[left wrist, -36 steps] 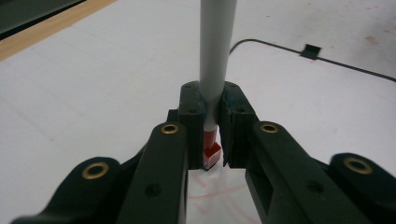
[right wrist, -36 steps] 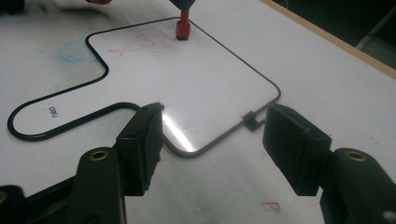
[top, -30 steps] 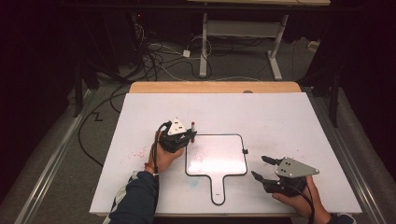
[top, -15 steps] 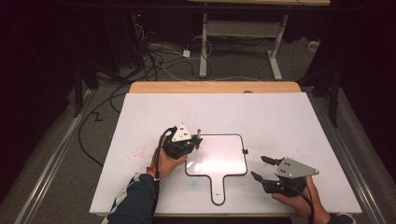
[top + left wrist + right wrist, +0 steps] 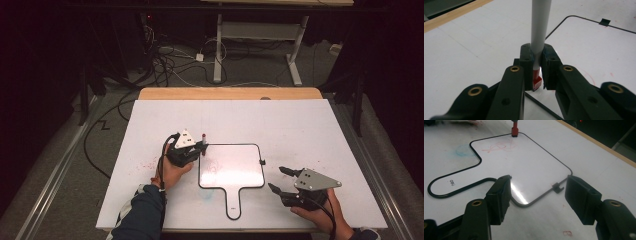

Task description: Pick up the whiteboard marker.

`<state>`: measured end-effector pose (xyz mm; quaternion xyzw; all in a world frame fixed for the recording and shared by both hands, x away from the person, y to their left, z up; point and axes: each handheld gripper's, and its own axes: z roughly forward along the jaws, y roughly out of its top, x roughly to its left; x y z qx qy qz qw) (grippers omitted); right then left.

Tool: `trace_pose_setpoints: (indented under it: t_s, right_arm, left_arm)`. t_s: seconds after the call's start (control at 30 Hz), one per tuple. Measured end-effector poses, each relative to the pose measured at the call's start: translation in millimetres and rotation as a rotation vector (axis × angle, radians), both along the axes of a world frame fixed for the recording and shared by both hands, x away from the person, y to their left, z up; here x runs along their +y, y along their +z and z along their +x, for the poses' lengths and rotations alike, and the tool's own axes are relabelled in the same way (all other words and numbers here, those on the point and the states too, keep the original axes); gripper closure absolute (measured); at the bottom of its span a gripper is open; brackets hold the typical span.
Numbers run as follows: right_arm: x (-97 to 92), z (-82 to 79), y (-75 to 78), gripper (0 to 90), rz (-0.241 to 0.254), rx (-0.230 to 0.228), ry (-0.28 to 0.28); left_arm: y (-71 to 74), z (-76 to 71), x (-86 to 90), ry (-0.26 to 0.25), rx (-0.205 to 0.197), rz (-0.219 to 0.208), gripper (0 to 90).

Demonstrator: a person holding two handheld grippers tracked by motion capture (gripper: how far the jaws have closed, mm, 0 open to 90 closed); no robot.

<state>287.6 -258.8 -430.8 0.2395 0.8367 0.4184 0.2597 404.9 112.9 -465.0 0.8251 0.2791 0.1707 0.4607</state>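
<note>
A paddle-shaped whiteboard (image 5: 235,172) (image 5: 529,162) (image 5: 599,45) with a black rim lies flat on the white table (image 5: 300,130), its handle toward the person. Faint red scribbles (image 5: 500,146) mark its left part. My left gripper (image 5: 200,146) (image 5: 537,53) is shut on a grey marker (image 5: 540,25) (image 5: 203,137). The marker's red end (image 5: 514,130) rests at the board's upper left corner. My right gripper (image 5: 276,178) (image 5: 539,180) stands open just off the board's lower right corner, with nothing between its jaws.
A small black clip (image 5: 262,162) (image 5: 557,187) sits on the board's right edge. A blue smudge (image 5: 464,150) and red specks (image 5: 145,162) stain the table. A wooden strip (image 5: 230,93) runs along the far edge; cables (image 5: 170,65) and a desk frame (image 5: 260,35) lie beyond.
The left gripper with the marker has shifted a little beside the board's upper left corner. The right gripper has kept still.
</note>
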Motion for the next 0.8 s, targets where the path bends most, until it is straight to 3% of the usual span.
trace_pose_setpoints:
  t_s: [0.23,0.8]
  right_arm:
    - [2.9,3.4,-1.7,38.4,-0.01,0.004,0.003]
    - [2.3,1.3,-1.0,38.4,-0.018,-0.005,0.003]
  left_arm:
    - [-1.4,0.5,0.5,-0.003,0.006,-0.021,78.8]
    - [-0.6,-9.0,-15.5,-0.052,-0.009,-0.004,78.8]
